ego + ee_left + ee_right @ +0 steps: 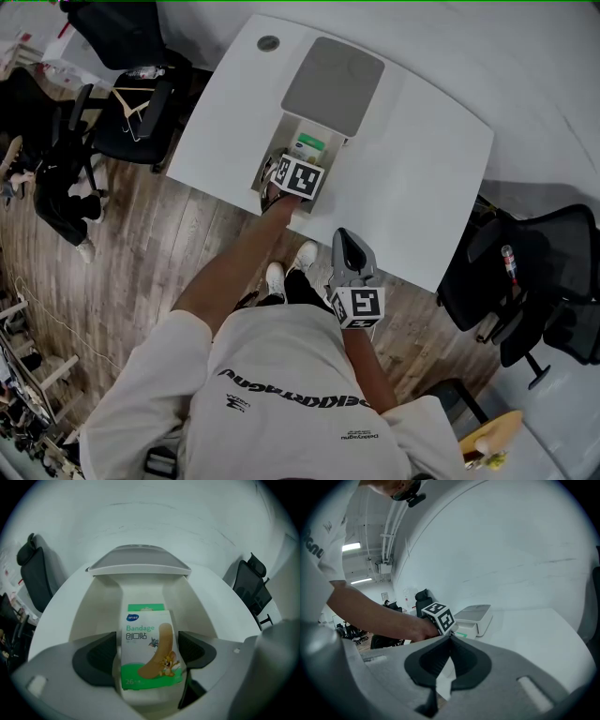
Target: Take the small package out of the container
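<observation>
The white container [290, 128] stands open on the white table [412, 169], its grey lid [333, 84] tipped back. My left gripper [296, 174] reaches into it from the near side. In the left gripper view the left gripper [147, 638] is shut on a small white-and-green bandage box [147, 648], one dark pad against each side. Behind it in the container [93, 606] lies a second green package [146, 606], seen from the head as the green package [310, 143]. My right gripper [349, 246] hangs off the table's near edge; its jaws [450, 641] are shut on nothing.
Black office chairs stand at the table's left [141, 103] and right [525, 272]. A small round grey disc [268, 43] sits at the table's far left corner. The floor [159, 253] is wood planks.
</observation>
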`<action>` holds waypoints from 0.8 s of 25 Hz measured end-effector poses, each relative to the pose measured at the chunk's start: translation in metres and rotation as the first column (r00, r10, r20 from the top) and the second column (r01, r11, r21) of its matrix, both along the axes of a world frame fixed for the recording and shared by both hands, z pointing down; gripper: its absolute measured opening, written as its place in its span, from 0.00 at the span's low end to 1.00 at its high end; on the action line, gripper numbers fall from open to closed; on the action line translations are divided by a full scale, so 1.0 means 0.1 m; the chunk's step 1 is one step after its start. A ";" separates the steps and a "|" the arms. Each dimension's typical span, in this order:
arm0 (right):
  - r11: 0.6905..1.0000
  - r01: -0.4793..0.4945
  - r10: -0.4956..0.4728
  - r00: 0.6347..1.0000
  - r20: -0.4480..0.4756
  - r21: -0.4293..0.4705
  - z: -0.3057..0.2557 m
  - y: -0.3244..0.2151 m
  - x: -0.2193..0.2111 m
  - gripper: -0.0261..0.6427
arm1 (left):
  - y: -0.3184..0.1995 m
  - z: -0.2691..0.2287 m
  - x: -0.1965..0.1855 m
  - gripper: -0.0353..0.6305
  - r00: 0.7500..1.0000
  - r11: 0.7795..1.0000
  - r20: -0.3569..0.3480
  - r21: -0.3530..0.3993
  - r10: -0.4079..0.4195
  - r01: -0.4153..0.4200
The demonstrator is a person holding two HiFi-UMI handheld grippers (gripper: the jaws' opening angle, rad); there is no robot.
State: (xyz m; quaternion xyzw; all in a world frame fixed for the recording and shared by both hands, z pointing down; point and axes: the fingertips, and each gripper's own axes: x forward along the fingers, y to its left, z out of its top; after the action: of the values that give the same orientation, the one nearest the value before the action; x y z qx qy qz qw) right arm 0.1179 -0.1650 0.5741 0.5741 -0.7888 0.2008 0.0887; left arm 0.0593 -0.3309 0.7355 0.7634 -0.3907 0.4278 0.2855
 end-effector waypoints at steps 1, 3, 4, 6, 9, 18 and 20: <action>1.000 0.000 0.000 1.000 0.000 0.001 0.00 0.00 0.00 0.04 | 0.00 0.00 0.00 0.67 1.000 1.000 0.000 -0.001 0.000 0.000; 1.000 -0.002 0.002 1.000 0.001 0.002 0.00 -0.01 0.01 0.04 | 0.00 0.01 -0.01 0.67 1.000 1.000 0.000 -0.004 -0.001 0.001; 1.000 -0.003 0.003 1.000 0.001 0.003 0.00 0.00 0.01 0.04 | 0.00 0.01 -0.01 0.67 1.000 1.000 0.000 -0.005 -0.002 0.002; 1.000 -0.004 0.004 1.000 0.000 0.002 0.01 -0.01 0.01 0.04 | 0.00 0.01 -0.01 0.67 1.000 1.000 -0.001 -0.004 -0.003 0.003; 1.000 -0.004 0.004 1.000 0.002 -0.007 0.02 0.00 0.00 0.04 | 0.00 0.00 -0.02 0.66 1.000 1.000 -0.001 -0.003 -0.008 0.008; 1.000 -0.008 0.008 1.000 0.003 -0.005 0.02 0.03 0.00 0.04 | 0.02 -0.02 -0.01 0.59 1.000 1.000 0.002 -0.008 -0.022 0.022; 1.000 -0.010 0.010 1.000 0.001 -0.004 0.02 0.04 0.00 0.04 | 0.02 -0.02 -0.01 0.59 1.000 1.000 -0.003 -0.005 -0.027 0.027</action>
State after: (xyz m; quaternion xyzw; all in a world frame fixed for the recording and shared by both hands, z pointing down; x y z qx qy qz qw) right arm 0.1184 -0.1612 0.5760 0.5775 -0.7857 0.2031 0.0883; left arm 0.0583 -0.3293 0.7338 0.7583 -0.3993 0.4235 0.2936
